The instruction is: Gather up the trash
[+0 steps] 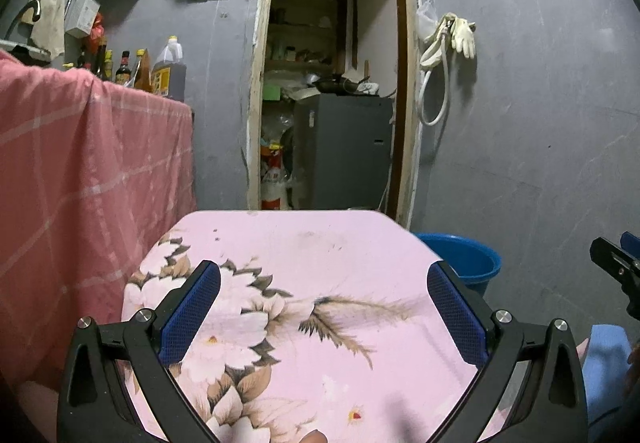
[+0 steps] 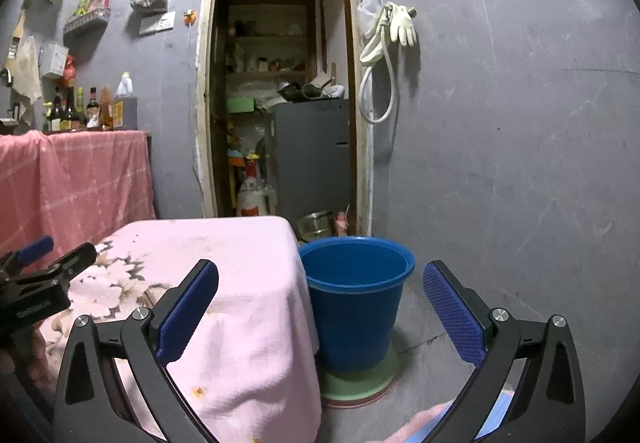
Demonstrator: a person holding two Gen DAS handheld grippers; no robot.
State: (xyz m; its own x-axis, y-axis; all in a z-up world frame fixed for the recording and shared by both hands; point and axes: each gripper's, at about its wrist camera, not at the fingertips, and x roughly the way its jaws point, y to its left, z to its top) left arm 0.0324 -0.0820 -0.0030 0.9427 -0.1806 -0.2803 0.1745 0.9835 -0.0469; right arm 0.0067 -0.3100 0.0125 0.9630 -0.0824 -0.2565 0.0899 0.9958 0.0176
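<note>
1. Left gripper [image 1: 324,307]: lower centre of the left wrist view, jaws spread wide, nothing between them. It hangs over the pink floral cloth, probably a resting pose, since no item lies under it.
2. Right gripper [image 2: 320,309]: lower centre of the right wrist view, jaws likewise wide apart and empty. It faces the gap between table edge and bucket, a fair position for dropping things in.
3. Table [image 1: 304,243]: covered with a pink floral cloth, filling the lower middle of the left view and the lower left of the right view. Only faint stains show on its surface; no loose trash can be made out on it.
4. Blue bucket [image 2: 356,283]: centre of the right view, just beside the table's corner, upright on a green disc [image 2: 360,383]. Its visible interior looks empty. It is probably the receptacle, set near the table for short carries.
5. Trash: not identifiable in either view; its location cannot be told.
6. Doorway [image 2: 280,83]: upper centre, opening on a cluttered storeroom.
</note>
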